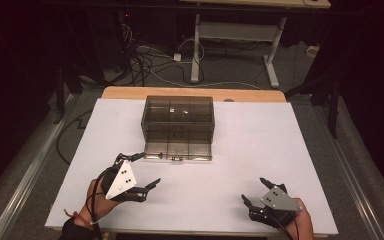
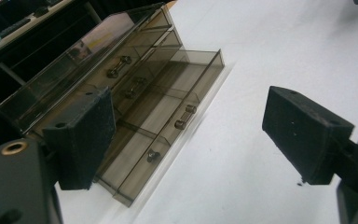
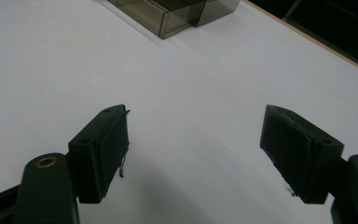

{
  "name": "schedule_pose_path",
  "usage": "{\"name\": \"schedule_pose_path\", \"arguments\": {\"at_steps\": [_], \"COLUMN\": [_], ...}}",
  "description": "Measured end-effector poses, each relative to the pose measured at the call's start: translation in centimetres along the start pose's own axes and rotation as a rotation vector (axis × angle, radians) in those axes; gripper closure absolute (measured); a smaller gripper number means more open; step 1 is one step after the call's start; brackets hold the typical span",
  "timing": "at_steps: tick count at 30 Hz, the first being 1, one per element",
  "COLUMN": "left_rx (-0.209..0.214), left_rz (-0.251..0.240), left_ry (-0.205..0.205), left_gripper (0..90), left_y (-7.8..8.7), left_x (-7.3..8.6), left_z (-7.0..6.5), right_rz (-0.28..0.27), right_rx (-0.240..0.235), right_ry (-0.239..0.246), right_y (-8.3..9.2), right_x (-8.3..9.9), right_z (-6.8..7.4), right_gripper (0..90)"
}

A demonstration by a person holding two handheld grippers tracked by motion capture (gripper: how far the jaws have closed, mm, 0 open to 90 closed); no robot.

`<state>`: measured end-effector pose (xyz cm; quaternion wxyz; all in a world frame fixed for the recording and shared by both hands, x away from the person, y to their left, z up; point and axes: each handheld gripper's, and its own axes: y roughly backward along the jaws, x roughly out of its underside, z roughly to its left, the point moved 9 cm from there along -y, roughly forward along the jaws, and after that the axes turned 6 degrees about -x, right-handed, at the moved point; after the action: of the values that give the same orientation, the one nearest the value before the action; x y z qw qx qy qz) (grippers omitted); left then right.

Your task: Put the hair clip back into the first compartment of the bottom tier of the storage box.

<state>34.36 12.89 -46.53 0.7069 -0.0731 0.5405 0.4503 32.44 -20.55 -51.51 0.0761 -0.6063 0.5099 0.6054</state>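
- Left gripper [image 1: 147, 169]: held in the person's left hand [image 1: 96, 197] near the front-left corner of the table [image 1: 260, 150]; jaws spread wide apart, with nothing between them. The grey three-cornered plate [image 1: 121, 179] sits on top, and a cable trails back along the forearm.
- Left gripper [image 2: 186, 135], own view: the two black pads stand well apart. One jaw lies just beside the front-left corner of the drawer box [image 2: 135, 93]; whether it touches cannot be told. The other jaw is over bare white surface.
- Right gripper [image 1: 254, 191]: held in the person's right hand [image 1: 302, 220] near the front-right corner of the table; jaws likewise spread, empty, well apart from the box.
- Right gripper [image 3: 193, 144], own view: both pads hang over the bare white tabletop, open wide, with one corner of the drawer box [image 3: 177, 11] far ahead at the upper edge.
- Drawer box [image 1: 178, 127]: a smoky transparent plastic organiser, upright, at the middle of the table toward its rear edge. Its bottom drawer [image 1: 179, 150] is pulled out toward the person; the upper drawers are pushed in. Small knob handles [image 2: 184, 116] show on the drawer fronts in the left gripper view.
- Table: white top with a wooden strip [image 1: 130, 93] along the rear edge.
- Beyond the table: a dark floor with loose cables [image 1: 145, 60] and the white legs of a second desk [image 1: 196, 45].
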Motion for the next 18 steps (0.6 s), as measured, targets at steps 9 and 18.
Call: {"name": "schedule_pose_path", "arguments": {"at_steps": [9, 18], "left_rx": [-0.013, -0.013], "left_rz": [0.019, 0.044], "left_ry": [0.007, 0.034], "left_gripper": [15.9, 15.8], "left_y": [1.0, 1.5], "left_x": [1.6, 3.7], "left_z": [-0.3, -0.5], "right_rz": [-0.001, -0.001], "right_rx": [0.000, -0.003], "right_ry": [0.002, 0.006], "right_y": [0.0, 0.1], "right_x": [0.0, -0.1], "right_z": [0.1, 0.2], "right_gripper": [23.9, 23.8]}}
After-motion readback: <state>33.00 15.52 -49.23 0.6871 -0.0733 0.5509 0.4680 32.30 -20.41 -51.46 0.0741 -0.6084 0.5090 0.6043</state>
